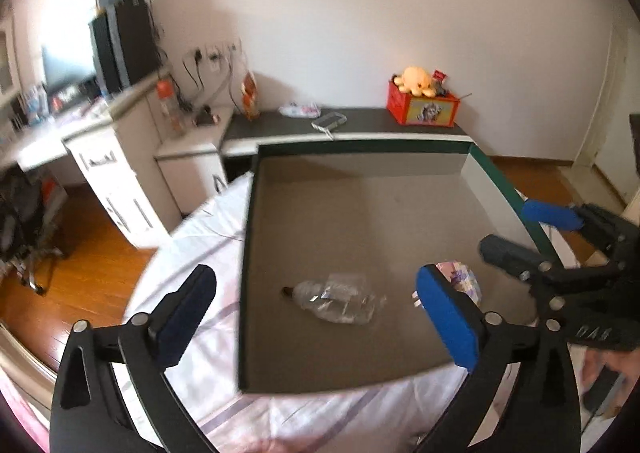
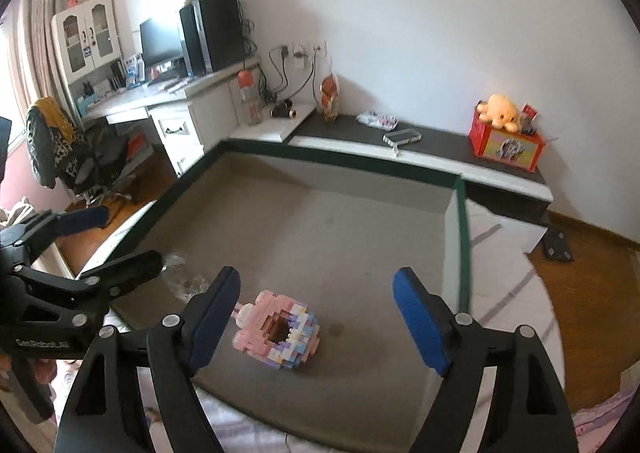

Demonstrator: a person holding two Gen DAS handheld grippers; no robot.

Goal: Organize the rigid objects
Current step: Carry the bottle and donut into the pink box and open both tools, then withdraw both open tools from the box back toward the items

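Note:
A large shallow cardboard box (image 1: 360,197) with a dark green rim lies on the bed; it also shows in the right wrist view (image 2: 340,229). Inside it lie a crushed clear plastic bottle (image 1: 336,301) and a pink and pastel brick-built model (image 2: 278,333), partly seen behind a finger in the left wrist view (image 1: 460,277). My left gripper (image 1: 316,313) is open and empty above the box's near left edge, over the bottle. My right gripper (image 2: 316,317) is open and empty just above the brick model. The bottle (image 2: 192,283) is mostly hidden in the right wrist view.
The white bedsheet (image 1: 192,253) surrounds the box. Behind it a dark shelf (image 2: 432,141) holds a red box with a plush toy (image 2: 504,133), a clear case (image 2: 402,139) and a packet. A white desk (image 2: 176,109) with computer stands left, over wooden floor.

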